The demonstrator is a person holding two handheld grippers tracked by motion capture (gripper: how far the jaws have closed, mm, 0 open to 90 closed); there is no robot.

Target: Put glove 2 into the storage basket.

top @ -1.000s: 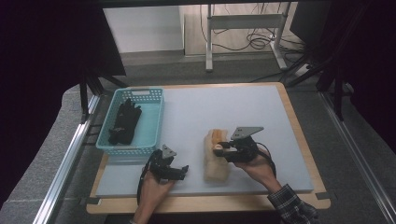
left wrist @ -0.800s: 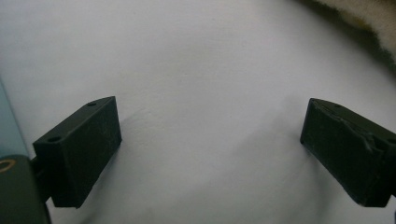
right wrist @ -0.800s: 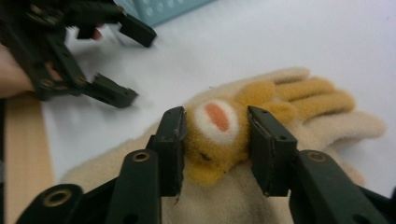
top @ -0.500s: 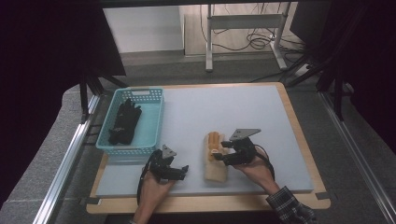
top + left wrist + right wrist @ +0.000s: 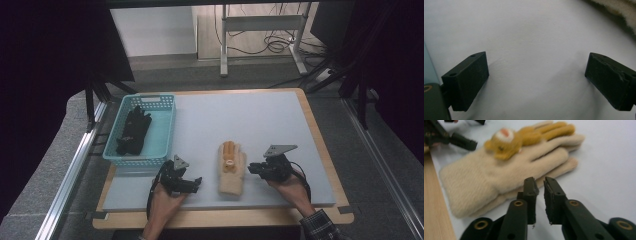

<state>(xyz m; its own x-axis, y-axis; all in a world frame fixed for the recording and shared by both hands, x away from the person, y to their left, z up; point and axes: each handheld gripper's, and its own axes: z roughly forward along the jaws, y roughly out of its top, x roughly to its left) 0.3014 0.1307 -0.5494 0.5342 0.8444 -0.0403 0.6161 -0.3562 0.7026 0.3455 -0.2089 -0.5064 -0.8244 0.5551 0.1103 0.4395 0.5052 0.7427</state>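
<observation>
Beige glove (image 5: 506, 170) lies just ahead of my right gripper (image 5: 541, 185), whose jaws have just been closing on nothing, so I judge regrasping comes next.

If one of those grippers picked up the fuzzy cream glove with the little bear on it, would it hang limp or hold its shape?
The cream glove would probably droop: it looks like soft, fuzzy knit lying flat on the table. It is likely light for its size, and the fuzzy pile should grip rather than slip. The small bear on its back may weigh that part down slightly.
</observation>
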